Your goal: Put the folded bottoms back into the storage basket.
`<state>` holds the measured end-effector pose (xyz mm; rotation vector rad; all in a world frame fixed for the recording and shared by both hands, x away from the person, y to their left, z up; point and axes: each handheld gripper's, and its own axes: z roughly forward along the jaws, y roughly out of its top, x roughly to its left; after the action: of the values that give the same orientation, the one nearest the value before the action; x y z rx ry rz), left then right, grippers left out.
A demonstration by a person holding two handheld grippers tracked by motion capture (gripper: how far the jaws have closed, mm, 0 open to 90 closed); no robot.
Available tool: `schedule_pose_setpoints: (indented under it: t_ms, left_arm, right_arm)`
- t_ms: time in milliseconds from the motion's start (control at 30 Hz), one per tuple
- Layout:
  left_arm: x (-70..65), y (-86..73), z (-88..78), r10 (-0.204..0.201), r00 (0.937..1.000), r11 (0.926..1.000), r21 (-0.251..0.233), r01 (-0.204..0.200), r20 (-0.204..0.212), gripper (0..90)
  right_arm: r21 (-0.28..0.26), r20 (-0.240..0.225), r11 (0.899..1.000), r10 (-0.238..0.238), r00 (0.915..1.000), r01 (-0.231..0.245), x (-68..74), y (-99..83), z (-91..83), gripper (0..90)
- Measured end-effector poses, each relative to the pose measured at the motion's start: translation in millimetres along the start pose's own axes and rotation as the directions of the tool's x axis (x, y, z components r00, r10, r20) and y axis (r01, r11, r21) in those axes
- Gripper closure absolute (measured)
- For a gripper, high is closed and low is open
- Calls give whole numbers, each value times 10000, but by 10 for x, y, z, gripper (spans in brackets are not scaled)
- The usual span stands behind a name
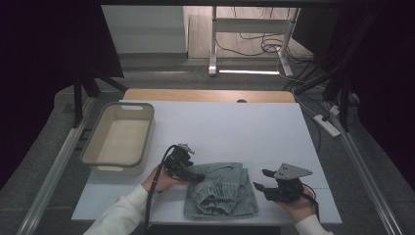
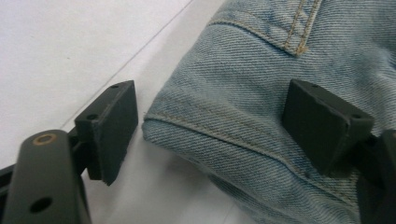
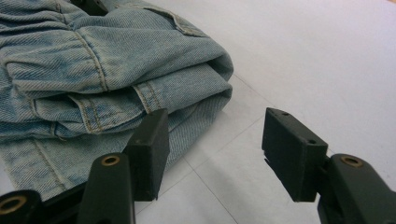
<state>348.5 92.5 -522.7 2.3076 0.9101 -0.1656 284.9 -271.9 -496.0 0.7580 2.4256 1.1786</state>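
Nearest the person, at the front edge of the white table (image 1: 244,127), lies a folded pair of light-blue jeans (image 1: 221,191), its elastic waistband bunched toward the front and its longer side running away from the person. The left gripper (image 1: 195,175) sits at the garment's far-left corner; in the left gripper view its jaws straddle the folded denim edge (image 2: 243,126), one pad on bare table beside the hem, the other over the cloth, neither yet pressing, so it stands open with fabric between the jaws. The right gripper (image 1: 263,180) rests just beside the jeans' right edge, jaws half apart and holding nothing; in the right gripper view the stacked folds (image 3: 116,88) lie to one side of its jaws, only table between them. The left is the nearer to a grasp: I judge that closing on that corner comes next. Farther off, at the table's left edge, stands an empty beige basket (image 1: 100,128).
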Motion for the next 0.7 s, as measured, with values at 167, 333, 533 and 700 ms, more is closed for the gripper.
schedule_pose_setpoints:
  t_ms: [167,333,533,700]
  left_arm:
    - [-11,-7,13,-36,9999,10000,-31,37,105,228]
    - [-15,-17,14,47,9996,10000,-85,-44,270,287]
    - [-17,-28,-17,352,9986,9992,-201,-344,392,440]
    - [-72,-37,-48,650,9978,9969,-449,-643,144,576]
  right_arm:
    - [14,21,10000,-11,10000,11,6,3,0,413]
    - [9,41,10000,-13,10000,13,3,4,2,413]
    - [41,46,10000,-47,10000,47,4,6,5,413]
    - [37,48,10000,-44,10000,44,1,6,6,413]
